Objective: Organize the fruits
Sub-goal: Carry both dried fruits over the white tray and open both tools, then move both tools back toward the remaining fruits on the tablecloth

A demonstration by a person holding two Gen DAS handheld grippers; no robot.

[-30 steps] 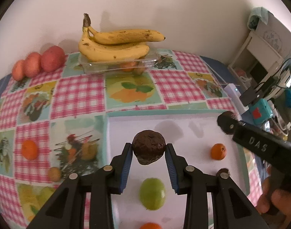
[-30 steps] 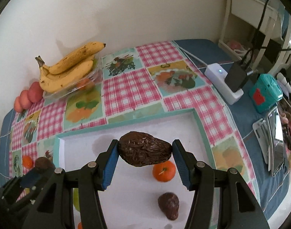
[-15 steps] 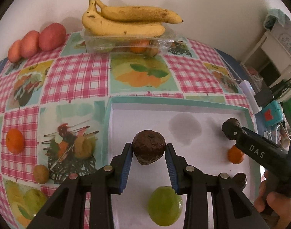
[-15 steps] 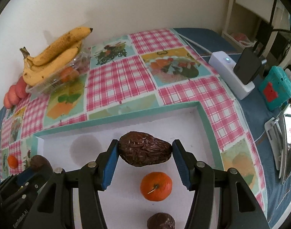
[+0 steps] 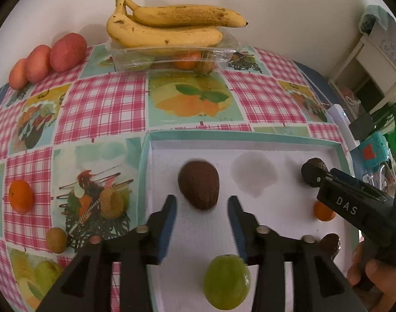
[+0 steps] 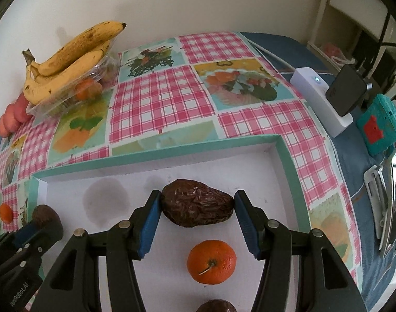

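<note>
Released since the earlier frame — left gripper (image 5: 201, 217) now stands wide, its dark avocado (image 5: 198, 184) lying in the white tray (image 5: 244, 141).
Right gripper (image 6: 196, 214) clamps a wrinkled avocado (image 6: 196, 202) over the tray, mandarin (image 6: 211, 261) below — checked tablecloth (image 6: 158, 98) beyond.

I see bare tray floor (image 5: 255, 176) open at my left tongs' (image 5: 201, 217) 1 o'clock, hemmed by a dark avocado (image 5: 198, 184) at 12 and the green fruit (image 5: 226, 282) underneath.
</note>
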